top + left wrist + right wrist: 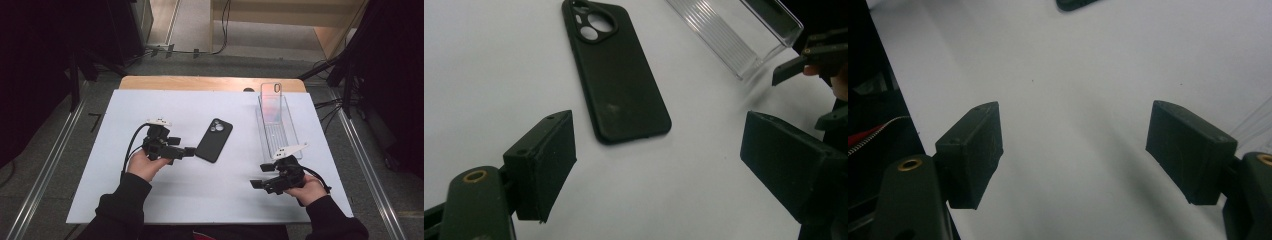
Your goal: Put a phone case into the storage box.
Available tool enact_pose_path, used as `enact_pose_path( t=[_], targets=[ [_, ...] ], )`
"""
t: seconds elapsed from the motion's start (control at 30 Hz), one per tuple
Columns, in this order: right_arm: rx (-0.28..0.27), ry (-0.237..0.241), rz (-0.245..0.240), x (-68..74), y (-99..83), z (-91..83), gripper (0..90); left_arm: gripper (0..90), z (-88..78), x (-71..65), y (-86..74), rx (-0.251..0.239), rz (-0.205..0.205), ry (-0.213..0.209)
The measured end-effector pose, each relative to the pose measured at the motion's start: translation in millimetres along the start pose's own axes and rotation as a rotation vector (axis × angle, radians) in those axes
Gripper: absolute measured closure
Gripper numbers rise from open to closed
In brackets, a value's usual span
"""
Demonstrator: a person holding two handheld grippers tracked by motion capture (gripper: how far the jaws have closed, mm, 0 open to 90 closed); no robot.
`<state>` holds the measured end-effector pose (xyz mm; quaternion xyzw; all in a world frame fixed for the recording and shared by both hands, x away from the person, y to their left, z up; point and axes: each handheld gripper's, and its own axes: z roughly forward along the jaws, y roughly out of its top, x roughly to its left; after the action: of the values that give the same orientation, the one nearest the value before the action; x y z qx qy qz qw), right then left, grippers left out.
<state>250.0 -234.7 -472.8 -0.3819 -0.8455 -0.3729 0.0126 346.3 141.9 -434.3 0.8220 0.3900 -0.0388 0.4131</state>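
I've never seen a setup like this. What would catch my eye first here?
Probably the black phone case, lying camera holes up near the middle of the white table. The left gripper points at its near end with jaws open, not touching it. To the right stands a clear plastic tray with a see-through phone case leaning upright at its far end, and the right gripper waits open just in front of that tray.

Recording lab, black curtains [30, 75], floor cables [200, 50]

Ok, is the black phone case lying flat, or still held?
Flat and free: the black phone case lies on the white table, ahead of the open left gripper.
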Motion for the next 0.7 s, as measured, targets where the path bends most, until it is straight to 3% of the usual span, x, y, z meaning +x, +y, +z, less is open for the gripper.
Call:
enact_pose_path(
  t=[0.13,0.47,0.7],
  targets=[
    [0.001,-0.001,0.003,-0.4,-0.1,0.0,20.8,14.4,8.1,2.8,10.0,0.011,-0.018,-0.020],
    [0.003,-0.002,-0.006,1.2,1.8,1.5,20.8,14.5,33.6,0.4,28.5,0.062,0.009,0.027],
    [0.006,-0.004,-0.011,1.6,1.0,1.0,20.7,14.5,50.8,-3.1,38.0,0.068,0.004,0.040]
  ],
)
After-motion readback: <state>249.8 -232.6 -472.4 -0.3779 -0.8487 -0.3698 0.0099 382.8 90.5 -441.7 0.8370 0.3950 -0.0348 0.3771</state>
